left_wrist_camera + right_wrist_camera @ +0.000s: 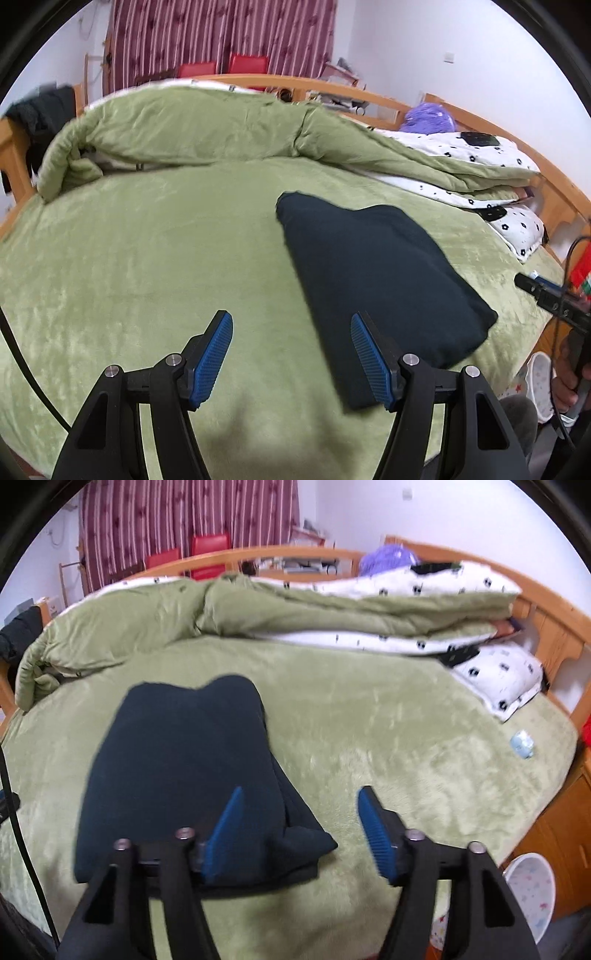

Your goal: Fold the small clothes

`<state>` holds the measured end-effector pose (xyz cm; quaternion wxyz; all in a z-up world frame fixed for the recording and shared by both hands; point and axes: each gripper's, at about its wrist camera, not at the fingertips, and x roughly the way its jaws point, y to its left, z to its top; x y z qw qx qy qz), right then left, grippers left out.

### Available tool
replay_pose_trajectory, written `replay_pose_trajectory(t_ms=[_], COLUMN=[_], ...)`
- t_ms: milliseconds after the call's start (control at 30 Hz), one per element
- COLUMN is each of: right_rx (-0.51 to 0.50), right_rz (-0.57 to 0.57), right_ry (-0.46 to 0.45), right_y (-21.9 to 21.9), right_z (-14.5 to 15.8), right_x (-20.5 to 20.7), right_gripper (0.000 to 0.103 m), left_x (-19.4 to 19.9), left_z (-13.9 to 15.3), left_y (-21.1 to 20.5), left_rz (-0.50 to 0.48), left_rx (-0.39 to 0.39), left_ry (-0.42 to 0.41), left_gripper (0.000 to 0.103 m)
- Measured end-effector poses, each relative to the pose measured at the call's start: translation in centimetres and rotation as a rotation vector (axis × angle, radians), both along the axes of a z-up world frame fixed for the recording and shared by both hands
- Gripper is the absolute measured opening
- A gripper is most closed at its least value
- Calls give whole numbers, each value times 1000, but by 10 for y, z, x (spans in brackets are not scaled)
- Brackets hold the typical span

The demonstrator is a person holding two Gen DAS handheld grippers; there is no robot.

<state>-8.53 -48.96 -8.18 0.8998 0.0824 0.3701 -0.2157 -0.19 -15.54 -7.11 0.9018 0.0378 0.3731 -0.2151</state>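
The left tool (291, 354) hangs with its jaws spread wide, gripping nothing, above the green blanket (147, 258). The folded dark garment (380, 269) lies flat on the bed, ahead and to its right. The right tool (301, 827) is likewise spread and empty, the garment (184, 760) under its left finger.

No readable text, label, brand or number anywhere in either view. Only black flower-like prints on the white quilted bedding (476, 147), no lettering.
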Motion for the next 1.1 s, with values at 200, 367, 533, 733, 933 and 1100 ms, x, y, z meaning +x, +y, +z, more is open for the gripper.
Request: replay_pose_trajectory(t_ms=[200,367,533,733,933,1100], right_rx=[16,29,-8,0,0,-14], right_rz=[20,38,36,25,29,34], right_ry=[-41,-62,-70,-79,-83,-83], right_y=[28,47,58,62,65,69], right_z=[38,54,63,69,72,74], right_x=[-34,-61,-83,-104,-116,-122], right_gripper=[74,91,96,96,97,97], left_x=[-45,-74,-91,-104,-114,-118], left_z=[35,57,71,82,85,84], left_y=[-7,-5,4,14,19,21], left_rz=[-11,4,35,59,71,75], left_rx=[38,79,93,72,57,51], left_ry=[-64,-123,-154,-177,-184,-181], left_gripper=[76,87,87,87,87,87])
